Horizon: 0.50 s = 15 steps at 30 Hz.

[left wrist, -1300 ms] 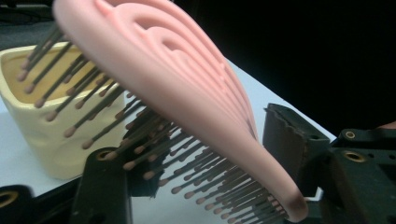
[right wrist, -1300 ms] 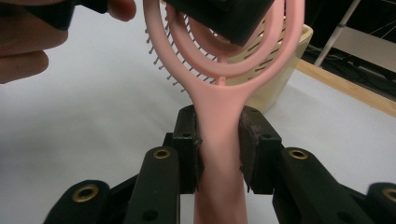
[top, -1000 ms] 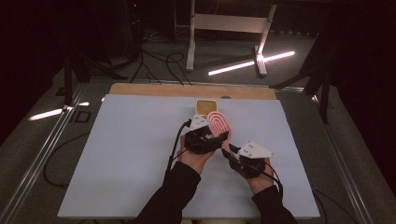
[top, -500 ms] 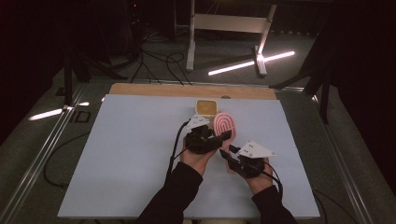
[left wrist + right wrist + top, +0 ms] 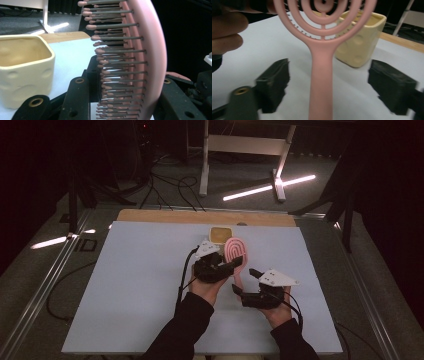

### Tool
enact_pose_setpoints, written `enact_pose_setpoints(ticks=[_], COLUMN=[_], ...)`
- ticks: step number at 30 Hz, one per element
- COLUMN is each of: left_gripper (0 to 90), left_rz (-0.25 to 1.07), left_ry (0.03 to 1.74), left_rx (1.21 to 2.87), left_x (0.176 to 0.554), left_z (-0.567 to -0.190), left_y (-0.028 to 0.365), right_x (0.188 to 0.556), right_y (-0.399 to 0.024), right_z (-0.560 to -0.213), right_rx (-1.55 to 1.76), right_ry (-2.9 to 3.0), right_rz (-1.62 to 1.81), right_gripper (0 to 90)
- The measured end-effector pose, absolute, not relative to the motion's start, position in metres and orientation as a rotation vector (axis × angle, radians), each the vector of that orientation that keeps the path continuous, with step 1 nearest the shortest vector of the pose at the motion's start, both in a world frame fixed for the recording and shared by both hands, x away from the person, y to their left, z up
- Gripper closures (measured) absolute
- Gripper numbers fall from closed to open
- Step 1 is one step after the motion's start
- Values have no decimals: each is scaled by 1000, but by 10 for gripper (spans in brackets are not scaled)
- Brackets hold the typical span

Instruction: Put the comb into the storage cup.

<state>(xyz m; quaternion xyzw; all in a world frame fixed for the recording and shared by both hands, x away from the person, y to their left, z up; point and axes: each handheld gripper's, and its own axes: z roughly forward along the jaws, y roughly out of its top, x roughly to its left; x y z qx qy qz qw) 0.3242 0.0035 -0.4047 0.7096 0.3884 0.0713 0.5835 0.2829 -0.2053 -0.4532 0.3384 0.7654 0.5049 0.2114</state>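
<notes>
Since the earlier frames the right gripper (image 5: 243, 281) has let go of the pink hairbrush (image 5: 235, 251): its jaws have just been opening and now stand wide on either side of the handle without touching it. The brush head has also tipped a little further toward the far edge of the tabletop (image 5: 140, 270).

Going left to right in the high view, the left gripper (image 5: 234, 264) sits just left of the tabletop's middle, clamped tight on the brush head. In the left gripper view its black jaws (image 5: 122, 100) close on the head's lower part, the bristles (image 5: 117, 50) pointing left and the pink back to the right. The brush stands nearly upright, raised off the white surface, with its handle (image 5: 322, 82) hanging down toward the right gripper.

Just beyond the brush, near the middle of the far edge, stands a cream square cup (image 5: 221, 235), upright on the tabletop and apart from the brush. The right gripper, held in the person's right hand (image 5: 277, 312), lies right of the handle, closer to the near edge.
</notes>
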Motion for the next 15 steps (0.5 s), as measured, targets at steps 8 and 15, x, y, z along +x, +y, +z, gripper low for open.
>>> enact_pose_setpoints(ticks=[8,15], left_gripper=[640,640], left_rz=[187,208], left_ry=[901,890], left_rx=[1647,1664], left_x=[325,326], left_z=[-401,-401], left_y=[10,13], right_x=[285,286], right_y=[-208,-210], right_z=[-454,-454], right_rx=[958,956], right_ry=[2146,2151], right_rz=[1402,1374], right_gripper=[94,95])
